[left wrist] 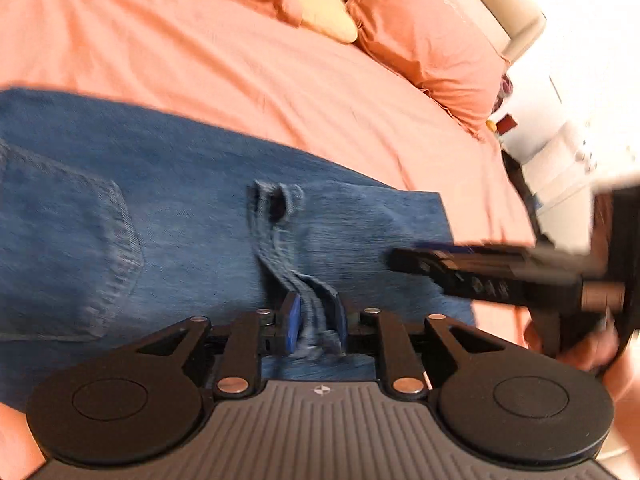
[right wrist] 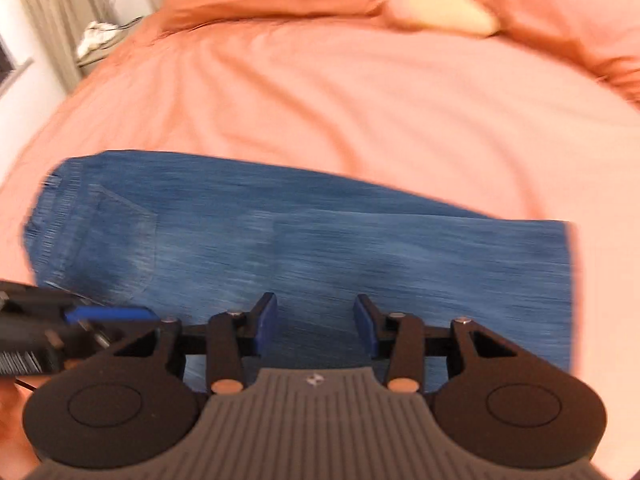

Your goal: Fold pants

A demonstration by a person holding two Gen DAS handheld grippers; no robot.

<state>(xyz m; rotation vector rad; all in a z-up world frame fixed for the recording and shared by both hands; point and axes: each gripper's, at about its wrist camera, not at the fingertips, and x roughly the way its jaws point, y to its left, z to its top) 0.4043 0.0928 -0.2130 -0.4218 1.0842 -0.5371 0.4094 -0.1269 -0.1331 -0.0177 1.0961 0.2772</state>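
Note:
Blue denim pants (left wrist: 180, 208) lie folded lengthwise on a salmon-pink bed, back pocket at the left, and also show in the right wrist view (right wrist: 320, 248). My left gripper (left wrist: 314, 326) is shut on a bunched strip of denim, a seam or crotch fold, at the pants' near edge. My right gripper (right wrist: 316, 324) is open and empty just above the near edge of the leg part. It also shows from the side in the left wrist view (left wrist: 460, 264), to the right of the left gripper. The left gripper shows at the lower left of the right wrist view (right wrist: 108, 316).
The bed sheet (right wrist: 360, 100) stretches beyond the pants. Salmon pillows (left wrist: 424, 36) and a pale yellow cushion (left wrist: 324, 8) lie at the headboard. White furniture (left wrist: 568, 152) stands by the bed's right side. A curtain (right wrist: 52, 12) hangs at the left.

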